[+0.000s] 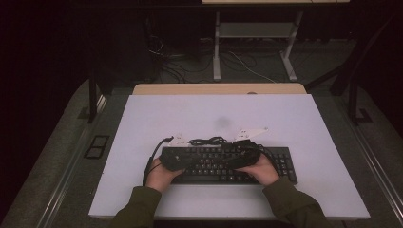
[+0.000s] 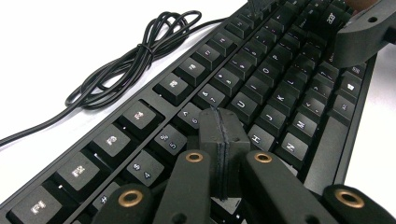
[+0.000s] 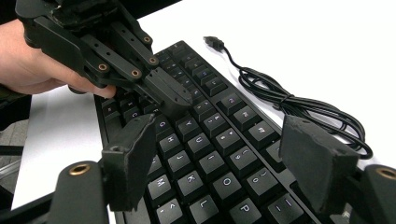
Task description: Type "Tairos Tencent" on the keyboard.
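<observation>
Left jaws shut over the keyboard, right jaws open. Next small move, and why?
Probably ease the left gripper straight down to press the key beneath. Its jaws are shut into one tip, poised over the middle rows of the keyboard. The right gripper hovers open above the keys, gripping nothing, so hold it still.

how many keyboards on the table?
1. The black keyboard lies at the near middle of the white table, under both hands, with its bundled cable just behind it.
</observation>
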A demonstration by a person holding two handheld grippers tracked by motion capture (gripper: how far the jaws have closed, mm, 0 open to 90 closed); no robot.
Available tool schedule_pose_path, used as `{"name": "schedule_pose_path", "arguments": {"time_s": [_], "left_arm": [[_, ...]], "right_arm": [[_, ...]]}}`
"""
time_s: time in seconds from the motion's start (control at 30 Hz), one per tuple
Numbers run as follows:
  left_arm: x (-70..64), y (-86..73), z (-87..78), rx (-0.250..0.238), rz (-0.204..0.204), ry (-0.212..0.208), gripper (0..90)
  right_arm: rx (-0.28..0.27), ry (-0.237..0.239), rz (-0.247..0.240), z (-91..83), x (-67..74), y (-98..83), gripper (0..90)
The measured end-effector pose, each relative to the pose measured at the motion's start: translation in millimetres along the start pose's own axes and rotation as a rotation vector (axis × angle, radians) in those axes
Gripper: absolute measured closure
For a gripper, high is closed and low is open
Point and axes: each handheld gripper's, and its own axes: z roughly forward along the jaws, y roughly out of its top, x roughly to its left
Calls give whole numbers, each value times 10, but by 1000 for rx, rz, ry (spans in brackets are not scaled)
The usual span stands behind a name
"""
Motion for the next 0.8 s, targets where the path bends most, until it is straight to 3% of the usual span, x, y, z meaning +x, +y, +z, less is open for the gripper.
{"name": "schedule_pose_path", "arguments": {"time_s": [0.53, 0.8], "left_arm": [[-28, 10, -63, -29, 4, -13, 784], [-26, -22, -147, -63, -7, -21, 619]], "right_arm": [[-15, -17, 14, -83, -47, -31, 205], [-22, -9, 9, -168, -73, -96, 189]]}}
